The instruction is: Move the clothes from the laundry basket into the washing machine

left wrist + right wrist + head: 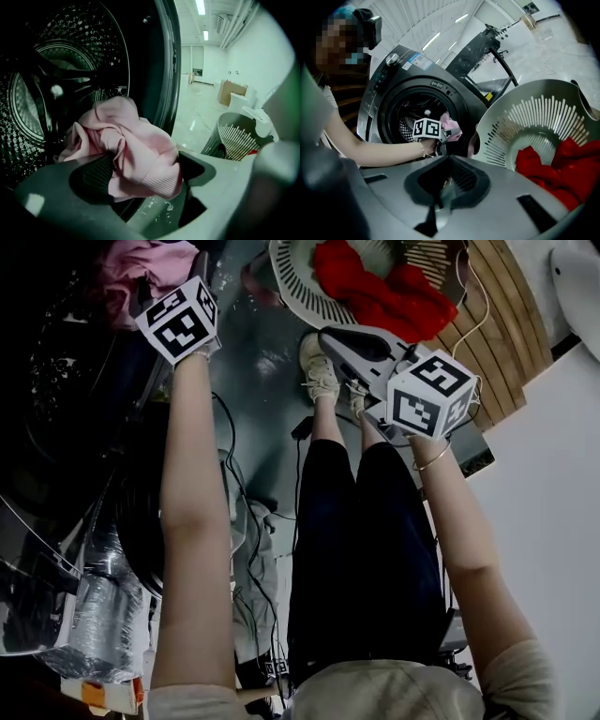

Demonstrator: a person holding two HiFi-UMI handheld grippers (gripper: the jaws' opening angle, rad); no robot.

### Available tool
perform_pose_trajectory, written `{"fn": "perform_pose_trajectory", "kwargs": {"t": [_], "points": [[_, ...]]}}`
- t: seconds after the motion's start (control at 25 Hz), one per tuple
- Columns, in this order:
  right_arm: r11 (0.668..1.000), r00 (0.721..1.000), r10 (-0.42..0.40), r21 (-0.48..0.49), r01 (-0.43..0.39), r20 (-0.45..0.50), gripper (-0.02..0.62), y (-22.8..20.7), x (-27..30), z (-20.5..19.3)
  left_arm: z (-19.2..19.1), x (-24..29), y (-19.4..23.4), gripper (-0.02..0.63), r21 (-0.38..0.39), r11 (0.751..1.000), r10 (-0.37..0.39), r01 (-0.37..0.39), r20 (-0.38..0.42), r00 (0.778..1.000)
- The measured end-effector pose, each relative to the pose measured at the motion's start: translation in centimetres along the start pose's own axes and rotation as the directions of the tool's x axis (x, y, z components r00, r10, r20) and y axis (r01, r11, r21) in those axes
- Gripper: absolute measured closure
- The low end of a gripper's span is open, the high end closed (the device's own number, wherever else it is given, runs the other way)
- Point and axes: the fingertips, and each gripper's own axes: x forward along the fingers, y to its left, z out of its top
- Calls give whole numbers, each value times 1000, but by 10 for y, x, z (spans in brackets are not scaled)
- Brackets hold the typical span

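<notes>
A crumpled pink knitted garment [126,140] is held clamped in the left tool [140,172] at the mouth of the dark perforated drum of the washing machine [70,61]; loading is judged to be in hand. The right tool [445,183] is closed on nothing beside the pale slotted plastic laundry basket [534,117], in which red clothes [553,171] lie. Next, the garment should be carried deeper and released.

laundry basket [295,296]: cut by top edge | drum [70,51] depths: too dark
</notes>
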Motion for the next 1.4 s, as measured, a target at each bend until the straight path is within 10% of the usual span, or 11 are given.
{"fn": "perform_pose_trajectory", "kwargs": {"t": [0.12, 0.44, 0.72, 0.84, 1.0, 1.2, 1.4], "points": [[1000, 1000, -11, 4, 11, 15, 578, -6, 6, 8, -6, 8, 5, 194, 68, 995, 70, -68, -29, 997], [1000, 1000, 4, -5, -4, 26, 578, 1, 14, 19, 17, -19, 32, 525, 89, 996, 13, -19, 68, 998], [1000, 1000, -9, -1, 9, 21, 578, 0, 16, 18, 78, -17, 131, 512, -21, 964, 263, -263, 149, 953], [1000, 1000, -14, -3, 14, 16, 578, -3, 18, 18, 74, 3, 138, 340, -122, 955, 283, -272, 82, 956], [1000, 1000, -20, -11, 20, 19, 578, -3, 15, 19, 66, 3, 127, 299, -227, 945, 261, -237, 80, 962], [997, 998, -59, -49, 58, -11, 578, -17, -2, 21, 77, -38, 70, 301, -254, 966, 113, -55, 217, 970], [981, 976, -162, -128, 144, -147, 577, -55, -29, 7, 53, -79, -59, 341, -116, 945, -279, 306, 199, 939]]}}
